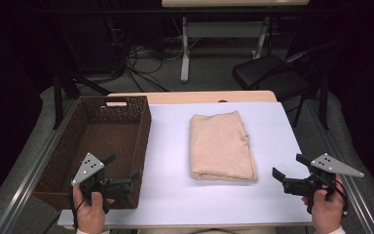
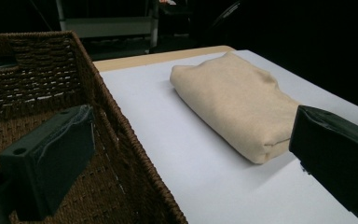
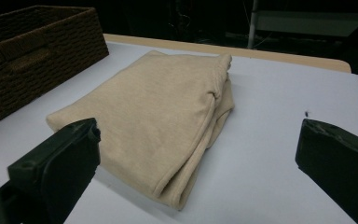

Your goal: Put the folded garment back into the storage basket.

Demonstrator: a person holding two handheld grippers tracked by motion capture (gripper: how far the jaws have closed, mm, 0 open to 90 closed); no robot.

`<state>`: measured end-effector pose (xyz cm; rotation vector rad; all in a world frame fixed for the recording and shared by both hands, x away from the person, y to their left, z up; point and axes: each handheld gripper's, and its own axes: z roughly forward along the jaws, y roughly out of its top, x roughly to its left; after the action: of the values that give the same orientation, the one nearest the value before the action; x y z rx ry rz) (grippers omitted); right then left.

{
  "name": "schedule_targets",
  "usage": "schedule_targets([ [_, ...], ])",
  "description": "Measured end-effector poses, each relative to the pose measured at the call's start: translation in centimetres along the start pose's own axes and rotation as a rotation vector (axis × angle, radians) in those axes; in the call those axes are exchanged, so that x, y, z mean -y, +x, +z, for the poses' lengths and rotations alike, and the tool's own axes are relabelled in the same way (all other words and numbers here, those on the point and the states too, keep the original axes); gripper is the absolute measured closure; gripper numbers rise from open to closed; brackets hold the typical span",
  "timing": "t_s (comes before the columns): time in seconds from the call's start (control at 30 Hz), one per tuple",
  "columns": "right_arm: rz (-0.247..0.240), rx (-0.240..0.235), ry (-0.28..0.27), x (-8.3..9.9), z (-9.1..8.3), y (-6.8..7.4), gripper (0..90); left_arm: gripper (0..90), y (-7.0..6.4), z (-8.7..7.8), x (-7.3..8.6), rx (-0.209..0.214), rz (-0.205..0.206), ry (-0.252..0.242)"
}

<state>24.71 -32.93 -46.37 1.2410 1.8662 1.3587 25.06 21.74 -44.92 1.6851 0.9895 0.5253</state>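
Cloth [image 1: 222,146] is what both tools point toward, but start with the biggest piece on show: the table [image 1: 272,122], its pale top running out to a wooden strip at the far edge. On the table's left side sits the basket [image 1: 141,127], dark brown wicker, open-topped, with a slot handle in its far wall. Now the cloth itself, beige, folded into a thick oblong, lying flat near the middle of the table, well apart from the basket's right wall, with bare table between them; in the right gripper view its layered fold edges [image 3: 200,140] face the camera. Down at the near edge, the left gripper [image 1: 124,171] hangs over the basket's near right corner, jaws spread wide with nothing between them; in its own view one jaw sits over the wicker, the other over the table just short of the cloth. Over on the other side, the right gripper [image 1: 288,166] hovers near the cloth's near right corner, not touching it, jaws likewise wide apart and empty.
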Motion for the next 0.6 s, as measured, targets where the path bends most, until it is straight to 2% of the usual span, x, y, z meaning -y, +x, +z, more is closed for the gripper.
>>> schedule_targets([
  [0.07, 0.011, 0.002, 0.013, 0.2, 0.0, -0.2, 0.0, 0.3, 0.0, 0.1, 0.0, 0.000, -0.001, 0.002],
  [0.2, 0.035, -0.006, 0.038, 0.3, 0.1, -0.3, 0.0, 0.3, -0.3, 0.3, -0.1, -0.007, -0.032, 0.014],
  [0.3, 0.049, -0.002, 0.060, 0.0, 0.2, -0.3, 0.0, 0.3, -0.5, 0.4, -0.4, 0.010, -0.065, 0.016],
  [0.37, 0.045, 0.004, 0.082, -0.2, 0.4, -0.2, 0.0, 0.3, -0.7, 0.4, -0.5, 0.017, -0.049, 0.024],
  [0.5, 0.049, 0.006, 0.099, -0.5, 0.6, -0.2, 0.0, 0.3, -1.2, 0.8, -0.7, -0.003, -0.010, 0.045],
  [0.6, 0.067, 0.003, 0.110, -0.9, 0.7, 0.0, 0.0, 0.3, -1.5, 1.2, -0.9, 0.007, -0.009, 0.047],
])
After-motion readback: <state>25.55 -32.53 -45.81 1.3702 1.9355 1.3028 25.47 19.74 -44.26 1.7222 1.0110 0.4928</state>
